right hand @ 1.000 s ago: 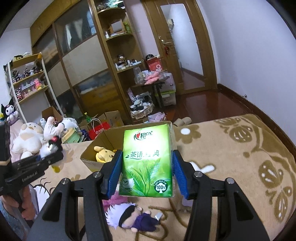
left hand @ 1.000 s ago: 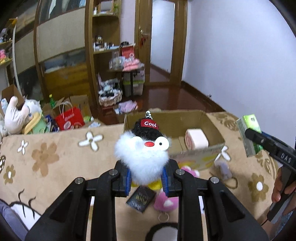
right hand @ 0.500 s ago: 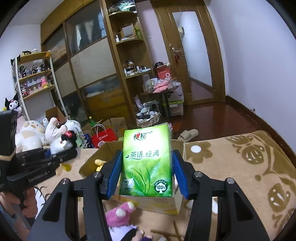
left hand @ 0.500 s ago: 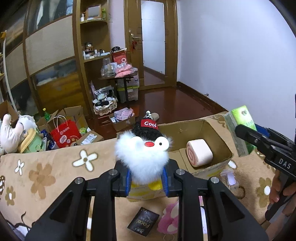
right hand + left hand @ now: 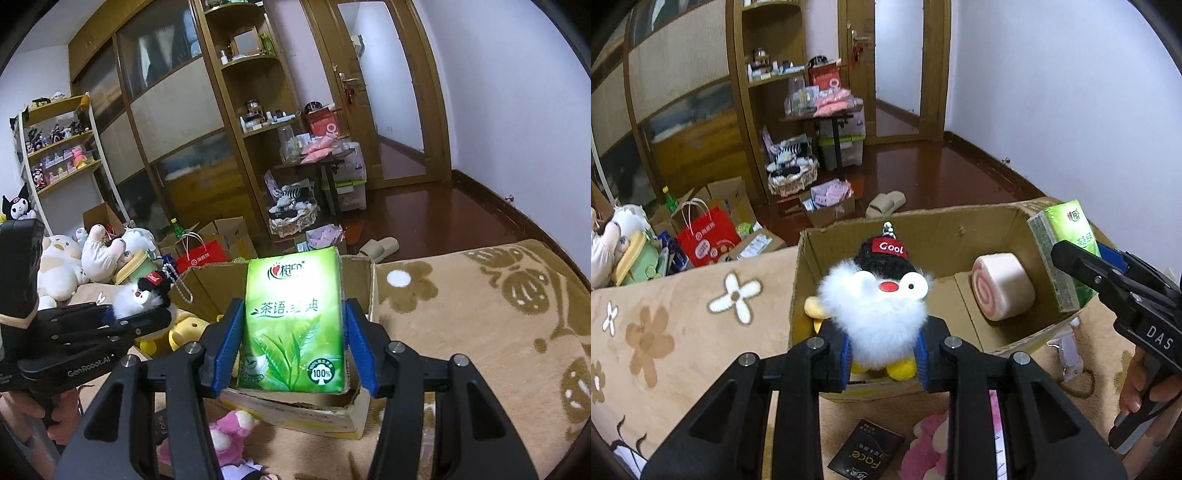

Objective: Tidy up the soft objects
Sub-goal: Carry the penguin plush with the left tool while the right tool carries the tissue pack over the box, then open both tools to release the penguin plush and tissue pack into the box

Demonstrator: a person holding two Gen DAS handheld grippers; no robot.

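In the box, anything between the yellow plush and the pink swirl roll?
Left wrist view: only bare cardboard floor between the yellow plush and pink swirl roll in the box.

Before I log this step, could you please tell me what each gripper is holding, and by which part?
The left gripper clamps the fluffy white plush toy with the black cap by its lower body. The right gripper grips the green tissue pack by its two side faces.

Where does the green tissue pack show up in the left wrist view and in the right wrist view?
Left wrist: green tissue pack at right edge, over the cardboard box, held by the right gripper.
Right wrist: centre, between the blue pads.
Shared landmark: red paper bag on the floor.
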